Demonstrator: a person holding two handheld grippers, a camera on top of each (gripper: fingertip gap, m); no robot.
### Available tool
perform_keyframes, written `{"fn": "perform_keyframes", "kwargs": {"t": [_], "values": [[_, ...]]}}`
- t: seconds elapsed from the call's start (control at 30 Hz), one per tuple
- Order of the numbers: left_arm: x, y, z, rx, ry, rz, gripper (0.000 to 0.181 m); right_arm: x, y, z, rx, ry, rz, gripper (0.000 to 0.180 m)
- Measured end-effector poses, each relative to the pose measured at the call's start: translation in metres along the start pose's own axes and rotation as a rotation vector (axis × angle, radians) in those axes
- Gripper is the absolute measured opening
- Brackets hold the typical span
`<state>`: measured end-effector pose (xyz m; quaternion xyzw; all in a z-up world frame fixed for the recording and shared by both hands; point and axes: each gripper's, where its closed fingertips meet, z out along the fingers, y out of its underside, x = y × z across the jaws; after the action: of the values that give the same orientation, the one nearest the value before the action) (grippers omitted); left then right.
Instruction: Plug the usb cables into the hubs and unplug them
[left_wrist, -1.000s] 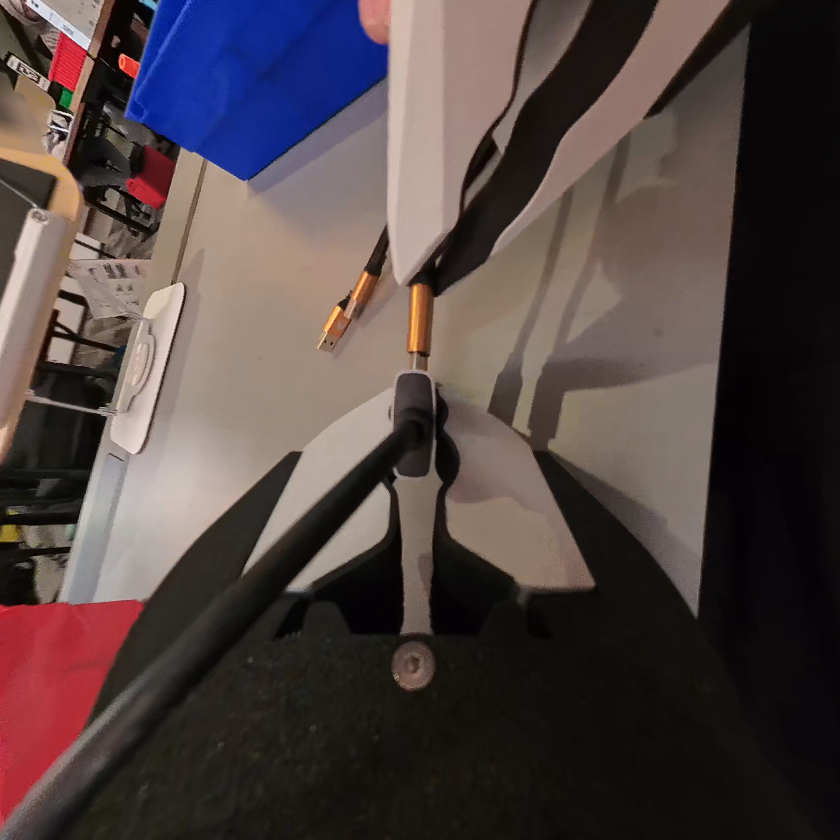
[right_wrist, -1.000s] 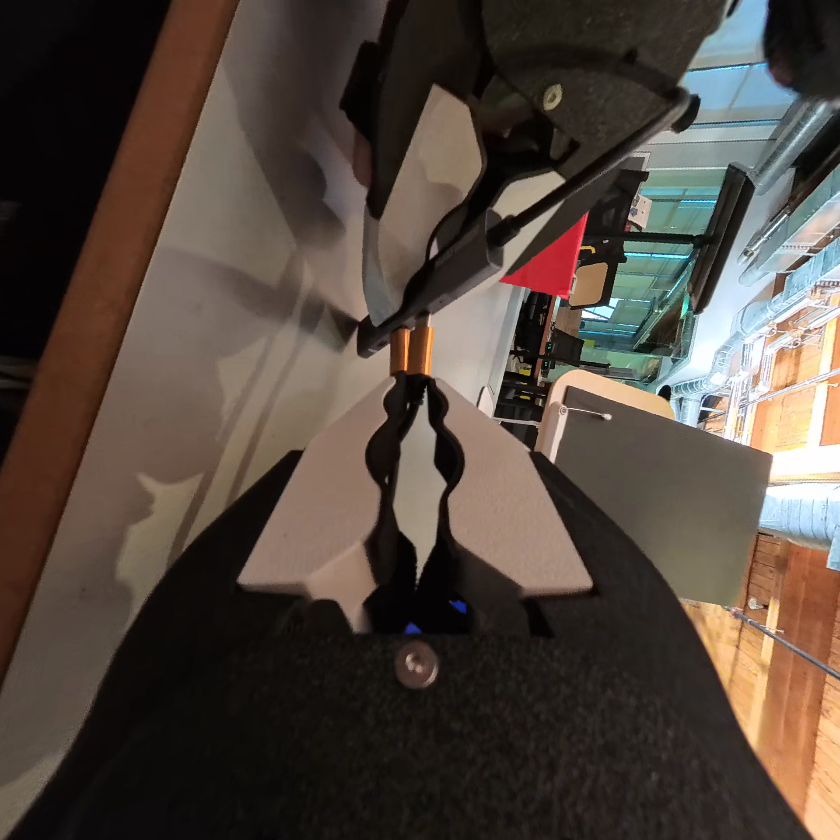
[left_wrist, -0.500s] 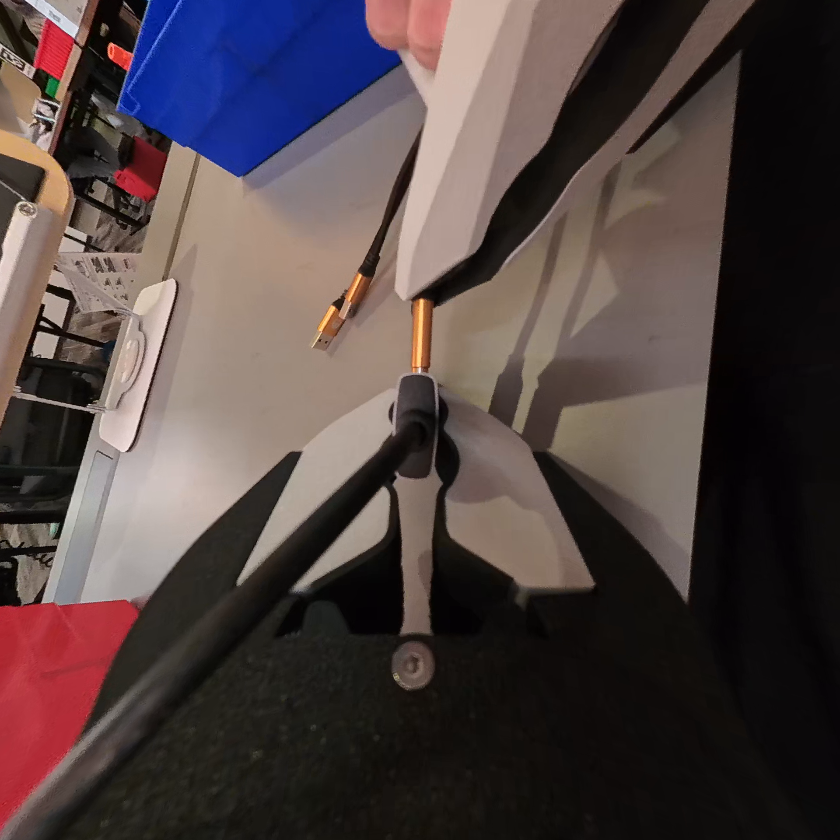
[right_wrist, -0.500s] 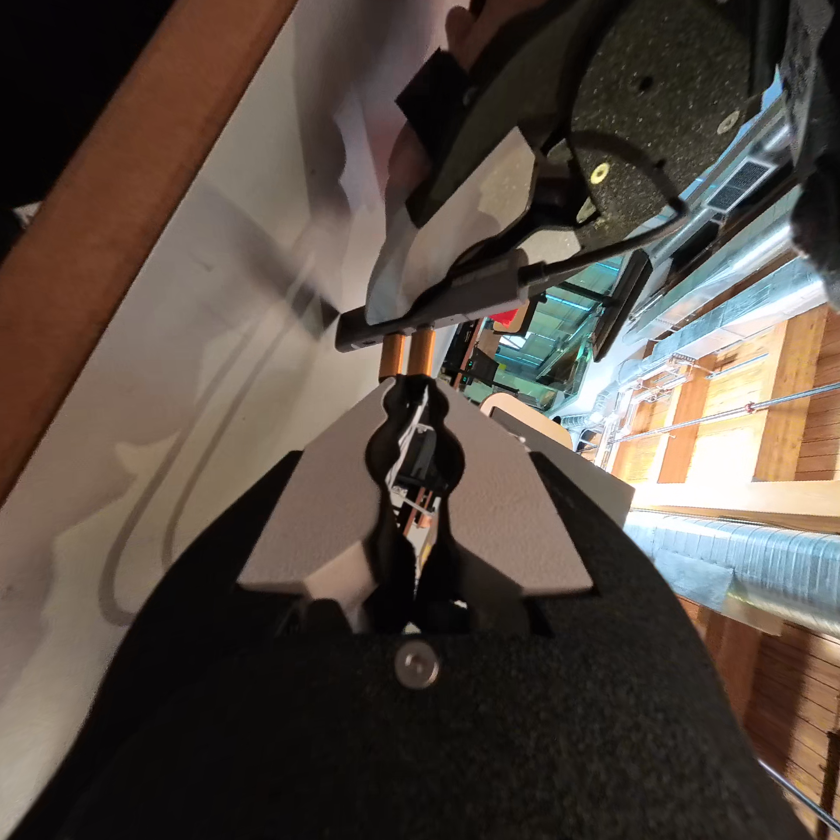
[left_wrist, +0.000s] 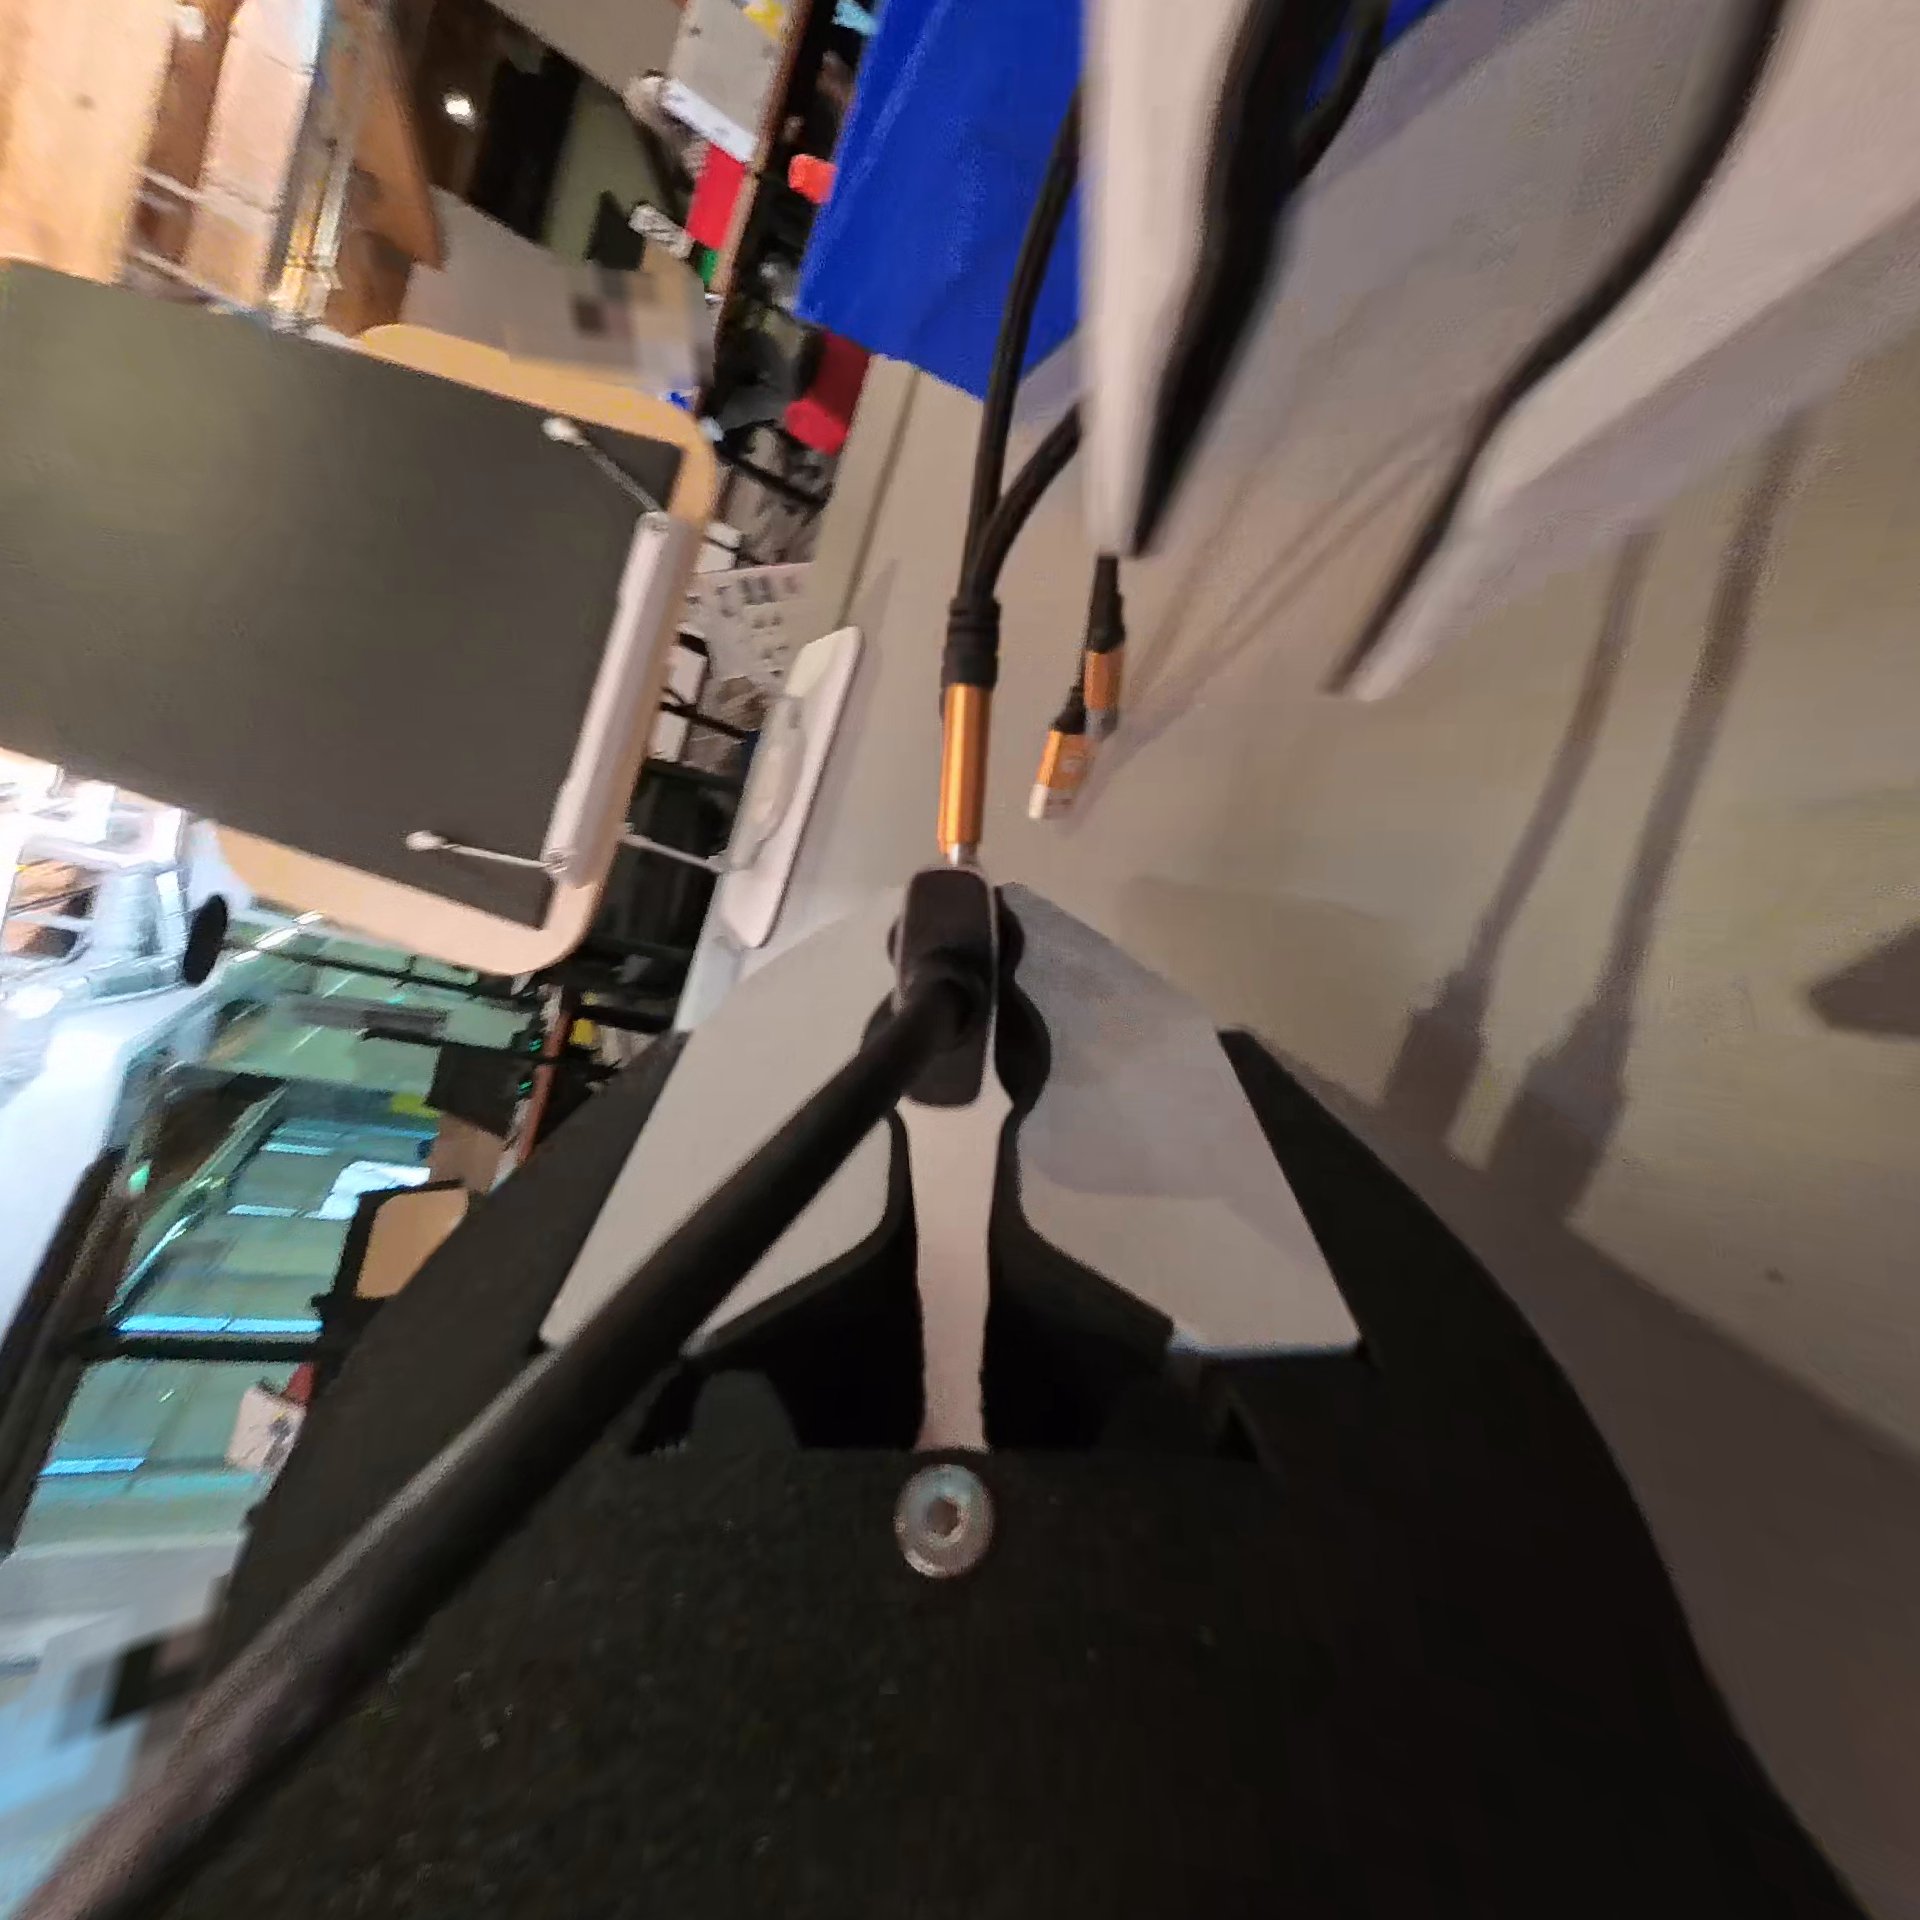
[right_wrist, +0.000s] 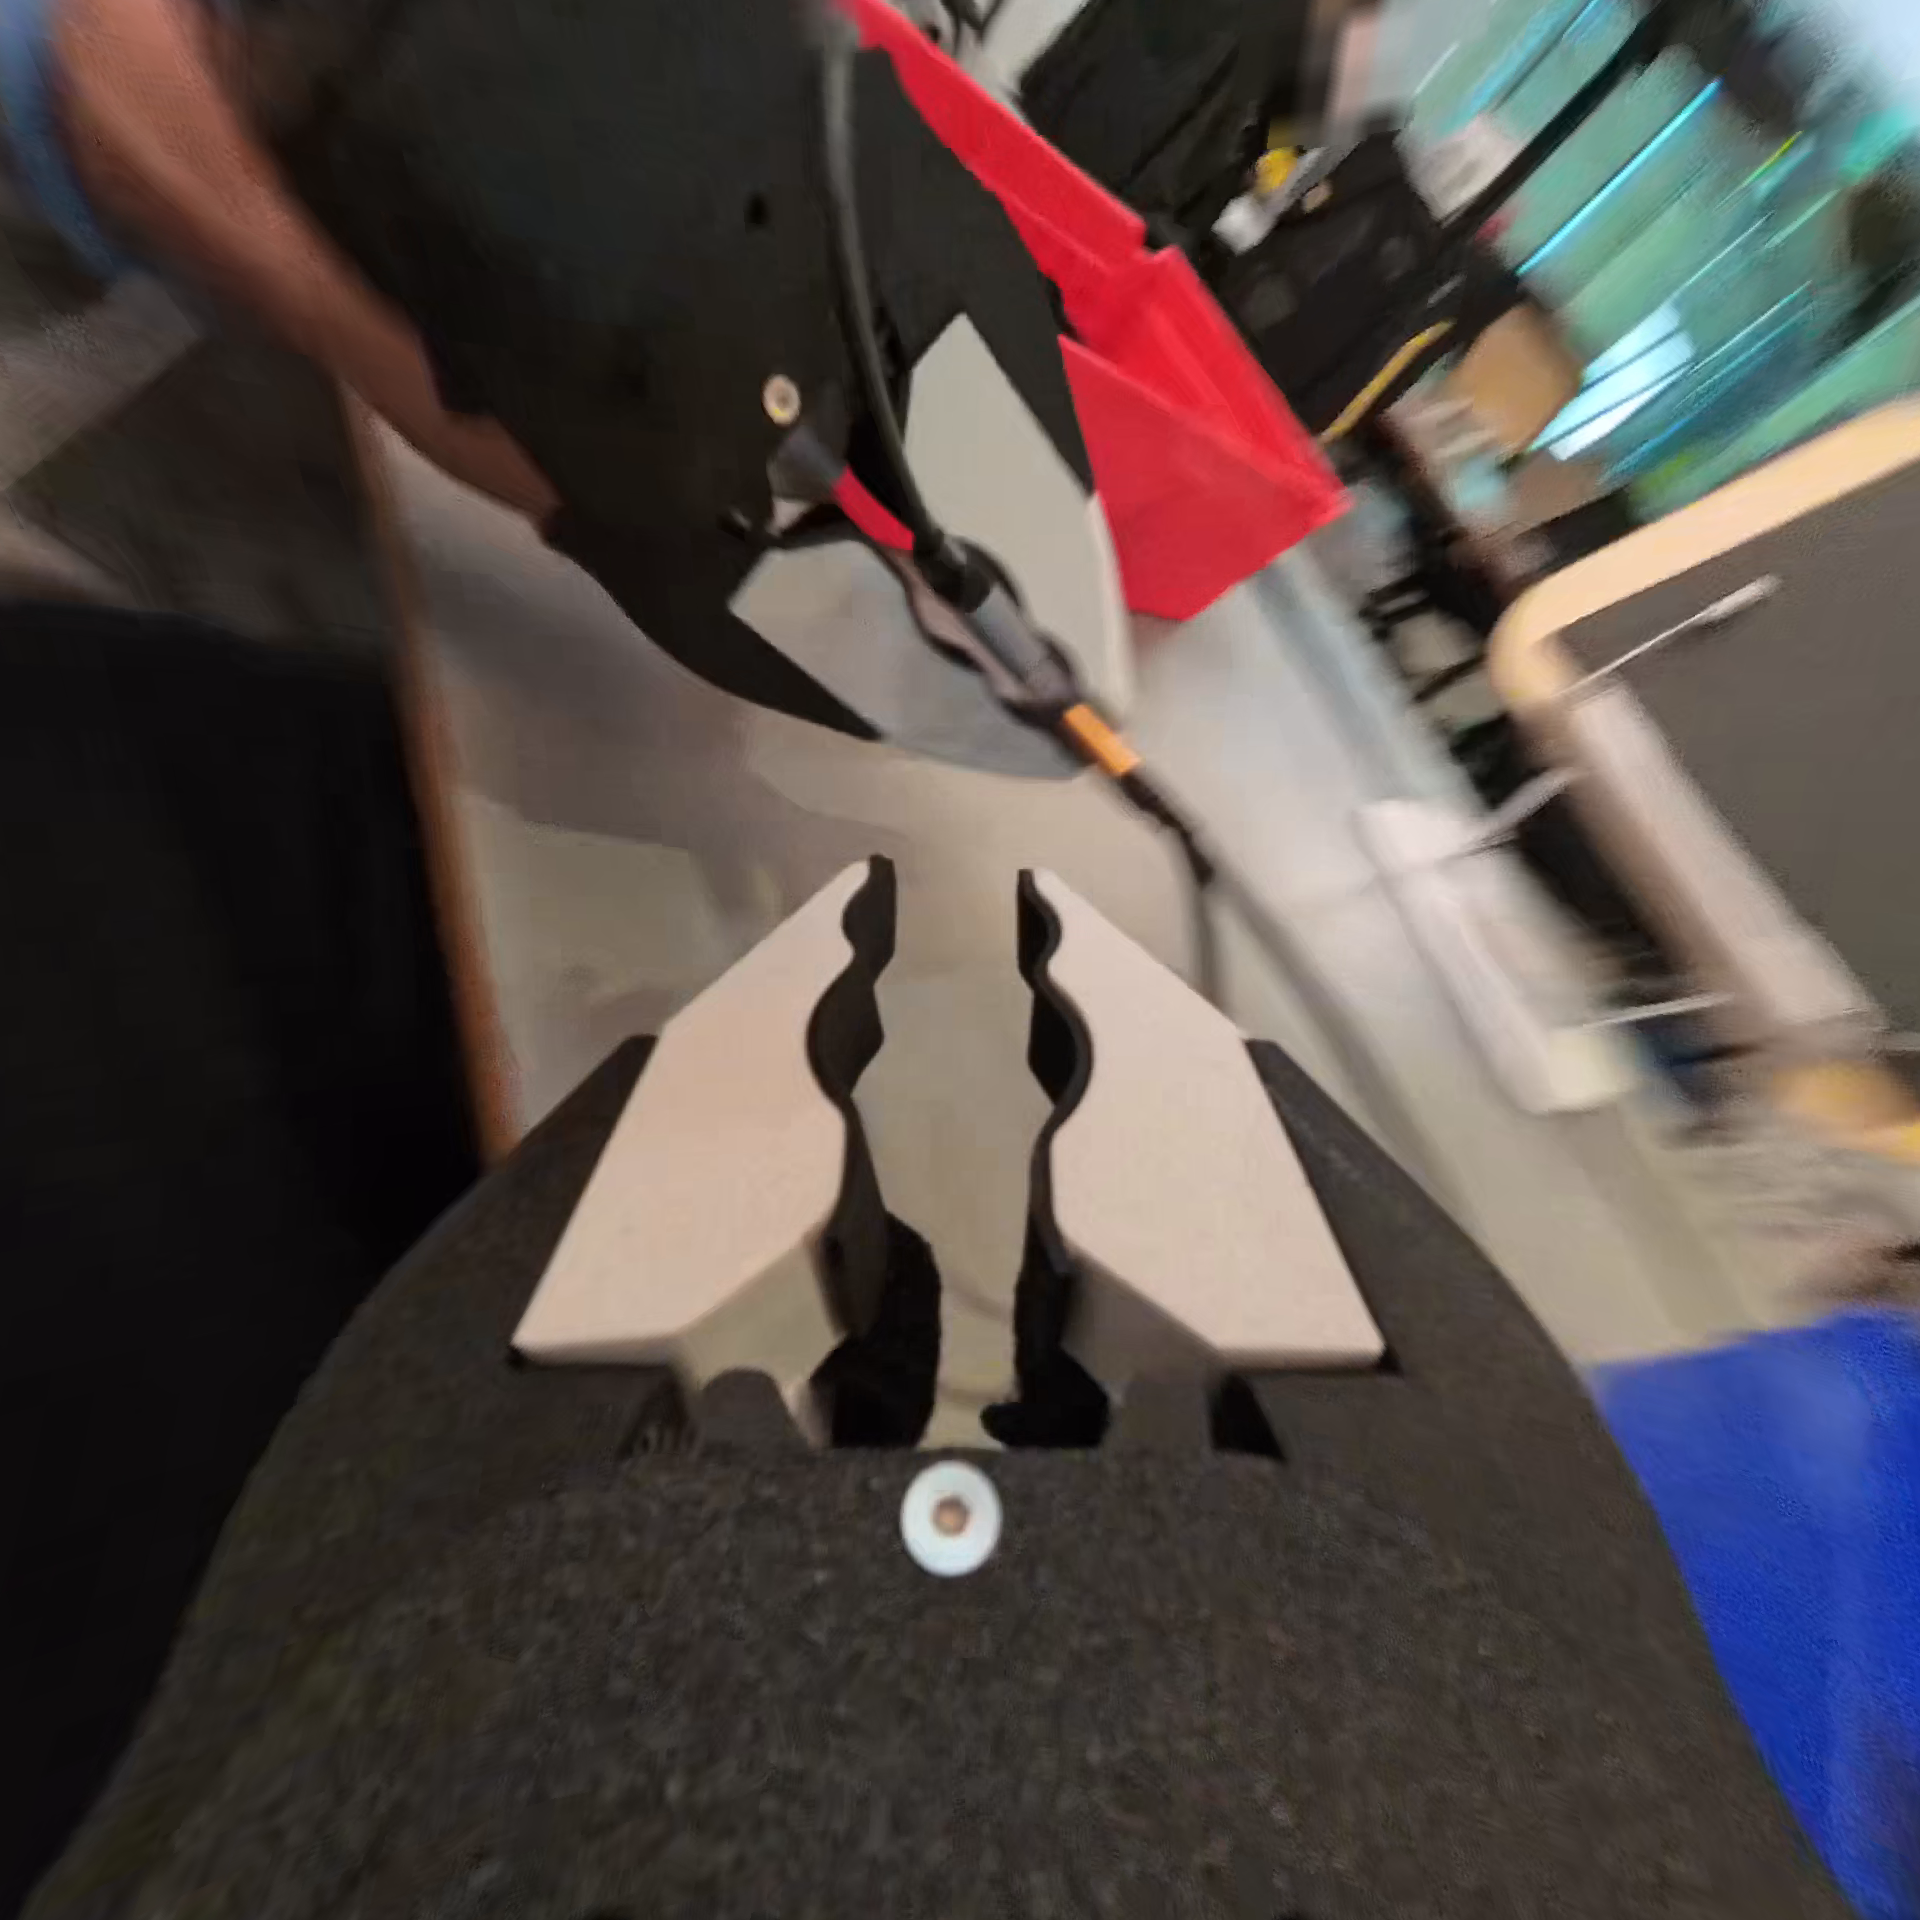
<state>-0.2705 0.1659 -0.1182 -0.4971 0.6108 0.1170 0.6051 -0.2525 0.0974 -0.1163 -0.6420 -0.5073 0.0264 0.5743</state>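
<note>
My left gripper (left_wrist: 987, 899) is shut on a slim black USB hub (left_wrist: 940, 997), whose own black cable runs back to the lower left. A USB cable's orange plug (left_wrist: 961, 769) sits in the hub's front port. Two loose orange plugs (left_wrist: 1062, 771) hang just to its right. My right gripper (right_wrist: 956, 883) is open and empty, drawn back from the hub (right_wrist: 997, 634). In the blurred right wrist view, the left gripper (right_wrist: 1029, 665) holds the hub with the orange plug (right_wrist: 1101, 740) still in it. The right gripper's white fingers (left_wrist: 1164, 260) show at the top of the left wrist view.
The work happens over a grey table (left_wrist: 1455, 935). A blue bin (left_wrist: 935, 208) stands at one end and a red bin (right_wrist: 1153, 436) at the other. A white pad (left_wrist: 800, 790) lies near the table edge. A dark panel with a wooden rim (left_wrist: 312, 623) stands beyond the table.
My right gripper has let go of the orange plug, opened and pulled back from the hub. The plug stays in the hub. Both views have swung round.
</note>
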Motion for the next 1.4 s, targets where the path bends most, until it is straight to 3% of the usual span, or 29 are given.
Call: {"fn": "perform_keyframes", "kwargs": {"t": [0.13,0.23,0.5,1.4], "values": [[-0.024,-0.008,-0.013,0.038,-0.13,0.013,0.01,0.0,-0.018,0.005,0.15,-0.298,0.719,0.029],[-0.024,-0.018,-0.021,0.072,-0.149,0.014,0.01,0.03,-0.044,-0.008,0.426,-0.427,1.024,0.031],[-0.018,-0.032,-0.023,0.112,-0.131,-0.038,0.01,0.038,-0.044,-0.012,0.471,-0.336,0.931,0.01],[-0.014,-0.023,-0.011,-0.026,-0.124,-0.019,0.011,0.036,-0.034,-0.003,0.374,-0.388,0.951,0.008]]}}
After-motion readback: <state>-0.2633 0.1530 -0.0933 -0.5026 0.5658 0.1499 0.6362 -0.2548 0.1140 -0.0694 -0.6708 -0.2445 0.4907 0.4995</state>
